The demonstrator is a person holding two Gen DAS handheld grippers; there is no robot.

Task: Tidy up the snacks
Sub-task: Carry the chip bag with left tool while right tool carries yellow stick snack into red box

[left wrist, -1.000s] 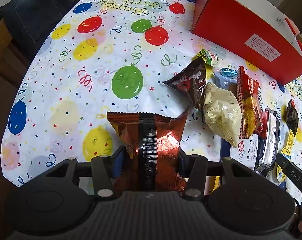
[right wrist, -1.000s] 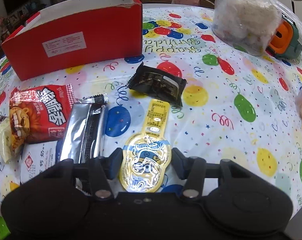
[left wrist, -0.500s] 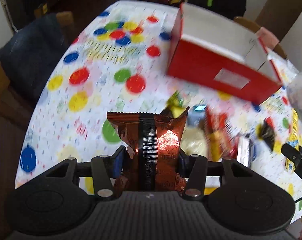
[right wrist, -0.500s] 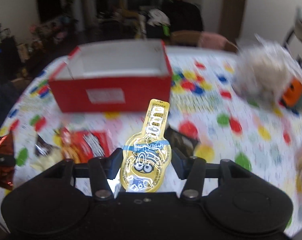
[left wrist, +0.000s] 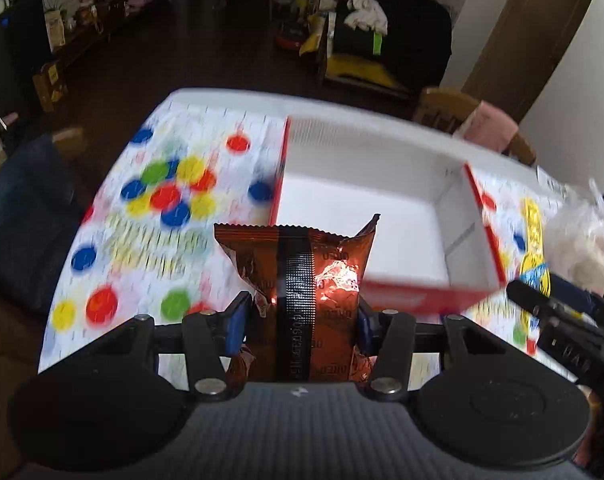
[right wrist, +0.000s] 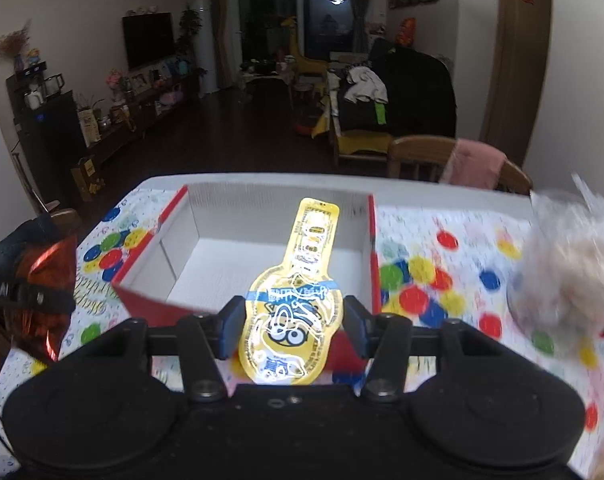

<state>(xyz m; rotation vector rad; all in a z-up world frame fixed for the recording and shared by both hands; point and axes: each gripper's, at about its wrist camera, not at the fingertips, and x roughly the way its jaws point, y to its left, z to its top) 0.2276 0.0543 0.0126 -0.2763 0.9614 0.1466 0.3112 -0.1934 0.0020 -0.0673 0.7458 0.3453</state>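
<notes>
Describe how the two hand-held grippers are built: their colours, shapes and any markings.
Both are black. The left hand-held gripper and right hand-held gripper each have two round side discs, hinged link bars with silver pivot screws and blue finger pads. The left one's body is ribbed grey.

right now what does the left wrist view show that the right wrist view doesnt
Only the left wrist view shows the printed back seam of the shiny orange-brown foil snack packet clamped in the left gripper.

Only the right wrist view shows the cartoon face on the yellow bottle-shaped jelly pouch clamped in the right gripper, plus the wall television.

Both show the red cardboard box with the white inside, open and with nothing visible in it, the balloon-print tablecloth, the clear plastic bag of pale food, and each other's held snack at the frame edge.
</notes>
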